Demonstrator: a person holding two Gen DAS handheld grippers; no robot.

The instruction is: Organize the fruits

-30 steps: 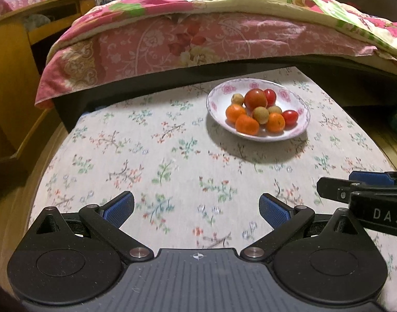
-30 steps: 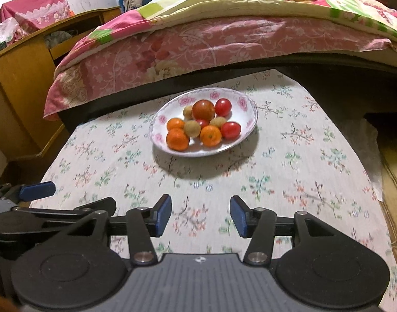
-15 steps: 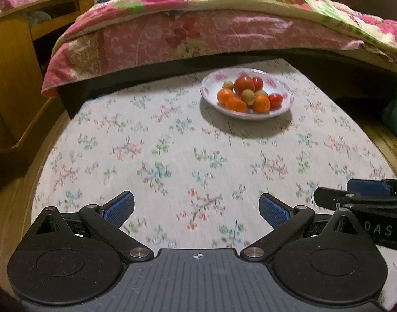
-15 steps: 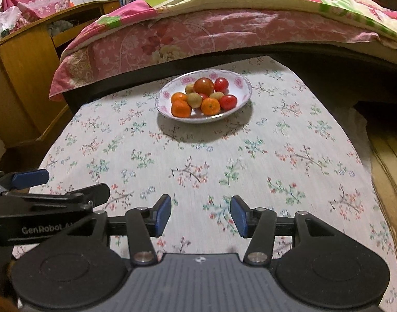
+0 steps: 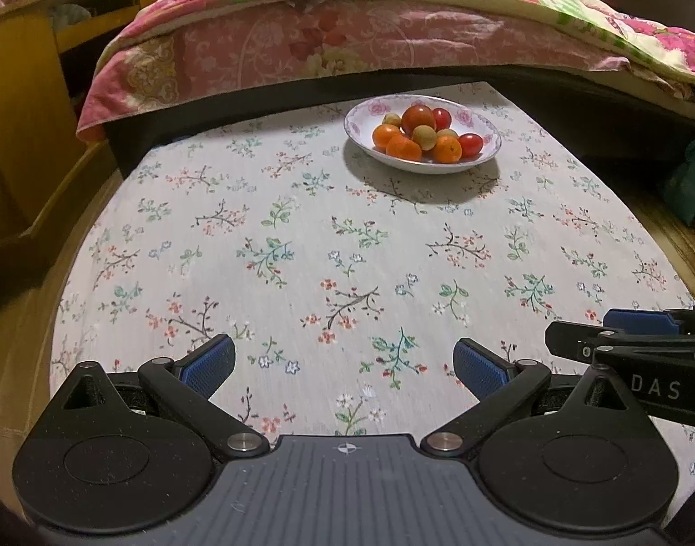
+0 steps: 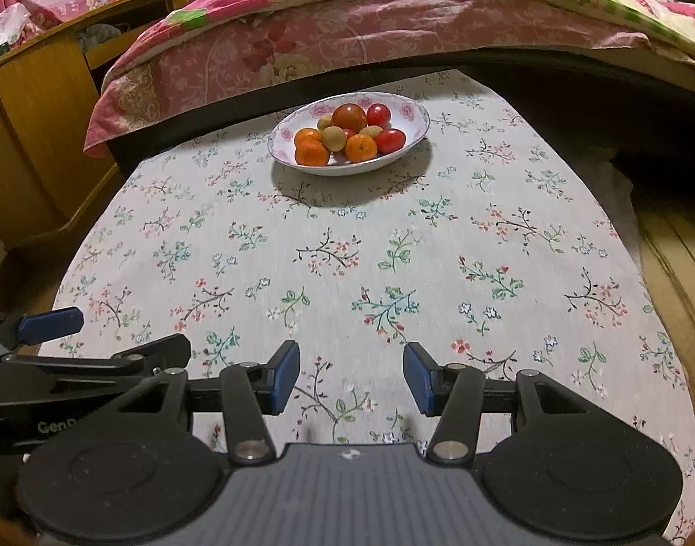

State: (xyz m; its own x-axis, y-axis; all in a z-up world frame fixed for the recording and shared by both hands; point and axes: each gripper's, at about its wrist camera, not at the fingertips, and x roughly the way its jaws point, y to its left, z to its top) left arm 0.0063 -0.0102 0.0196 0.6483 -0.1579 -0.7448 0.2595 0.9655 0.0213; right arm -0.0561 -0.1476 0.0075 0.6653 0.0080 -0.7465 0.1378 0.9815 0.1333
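Observation:
A white bowl with pink flowers on its rim [image 5: 486,125] [image 6: 415,111] stands at the far side of the table. It holds several fruits: orange tangerines [image 5: 403,146] [image 6: 312,153], red tomatoes [image 5: 419,118] [image 6: 349,117] and small yellow-brown fruits [image 5: 424,137] [image 6: 334,138]. My left gripper [image 5: 343,366] is open and empty, low over the near edge of the table. My right gripper [image 6: 351,377] is open and empty beside it, far from the bowl. The right gripper also shows in the left wrist view [image 5: 620,341], and the left one in the right wrist view [image 6: 52,323].
The table wears a floral cloth [image 5: 302,245]. A bed with a pink and green quilt [image 5: 347,32] stands behind it. A wooden cabinet [image 5: 24,91] is at the left. Wooden floor [image 6: 675,245] lies to the right, with a green bag [image 5: 686,182] on it.
Both grippers have drawn back from the bowl toward the near edge of the table and stay open. The bowl and fruits have not moved.

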